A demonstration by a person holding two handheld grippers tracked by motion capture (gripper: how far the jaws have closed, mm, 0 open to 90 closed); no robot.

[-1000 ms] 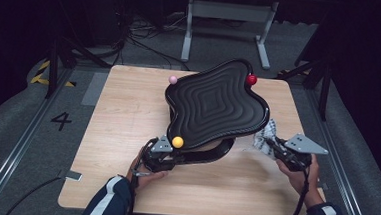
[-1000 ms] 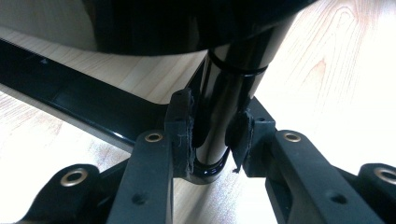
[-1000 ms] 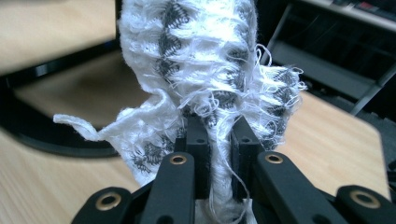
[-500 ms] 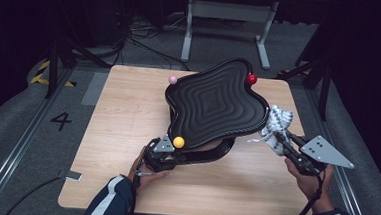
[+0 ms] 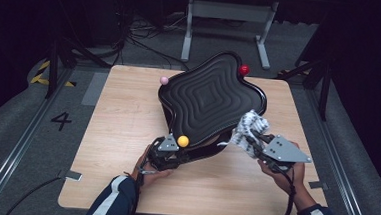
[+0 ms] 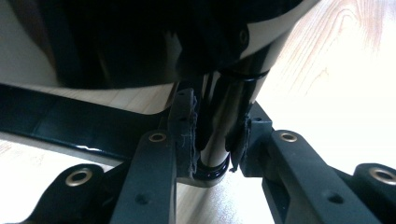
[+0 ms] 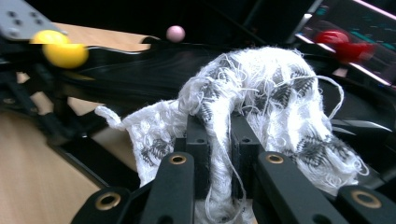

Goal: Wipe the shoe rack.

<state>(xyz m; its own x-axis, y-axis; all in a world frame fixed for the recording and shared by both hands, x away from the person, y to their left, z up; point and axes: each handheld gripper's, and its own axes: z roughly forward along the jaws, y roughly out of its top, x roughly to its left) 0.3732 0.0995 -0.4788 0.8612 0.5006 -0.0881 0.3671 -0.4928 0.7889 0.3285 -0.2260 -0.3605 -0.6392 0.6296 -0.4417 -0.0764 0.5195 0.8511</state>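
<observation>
The bench (image 5: 127,133) is pale wood with a fine grain and a matt, smooth top. On it the black tray (image 5: 211,96) looks like moulded plastic, its ridged face dull while its rim and legs shine glossy (in the left gripper view a leg (image 6: 219,126) catches bright glare). 3 smooth balls sit on its rim: a yellow ball (image 5: 183,141) at 7 o'clock, a pink ball (image 5: 164,80) at 10 o'clock, a glossy red ball (image 5: 244,69) at 1 o'clock. The cloth (image 7: 261,112) in the right claw (image 7: 219,140) is white woven fabric, rough, lacy and frayed, with loose threads. Both claws are matt black plastic with brass-coloured rivets; the left claw (image 6: 215,140) has worn pads. The plate (image 5: 285,149) is dull grey metal.
</observation>
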